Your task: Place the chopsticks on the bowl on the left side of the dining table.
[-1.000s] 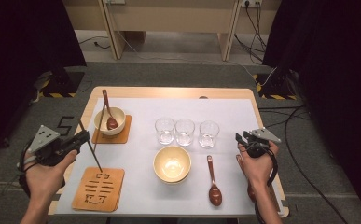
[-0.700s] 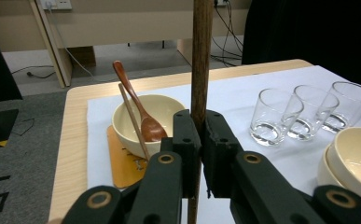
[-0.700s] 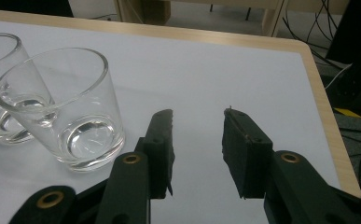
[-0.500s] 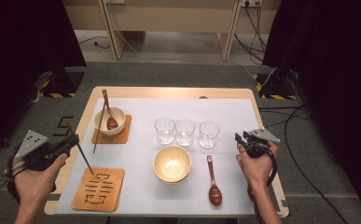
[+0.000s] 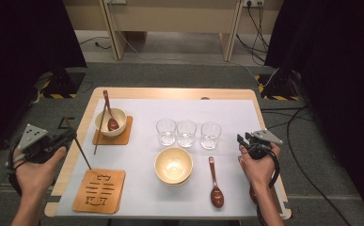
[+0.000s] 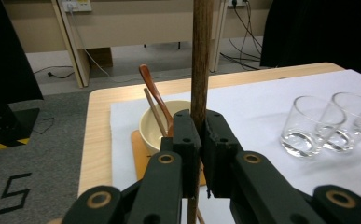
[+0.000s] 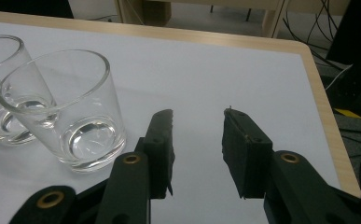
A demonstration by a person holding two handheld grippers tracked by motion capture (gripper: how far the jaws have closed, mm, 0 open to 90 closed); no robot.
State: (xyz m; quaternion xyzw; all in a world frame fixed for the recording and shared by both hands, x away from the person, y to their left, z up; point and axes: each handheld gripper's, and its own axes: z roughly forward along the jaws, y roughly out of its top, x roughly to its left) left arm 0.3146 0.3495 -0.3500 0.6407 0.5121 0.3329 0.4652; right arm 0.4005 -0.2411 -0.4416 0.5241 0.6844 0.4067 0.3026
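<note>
Left gripper point(image 5: 69, 136), lower left of the high view, pinches a chopstick point(image 5: 82, 153) mid-shaft for carrying, tip over the coaster point(image 5: 99, 190). Right gripper point(image 7: 197, 140) half open, empty, parked beside the glasses point(image 7: 71, 107).

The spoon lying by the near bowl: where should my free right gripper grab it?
Take the spoon at mid-handle, from above, jaws across it. The handle is slim and lies flat, pointing away; the right gripper is open, the bowl to the spoon's left.
</note>
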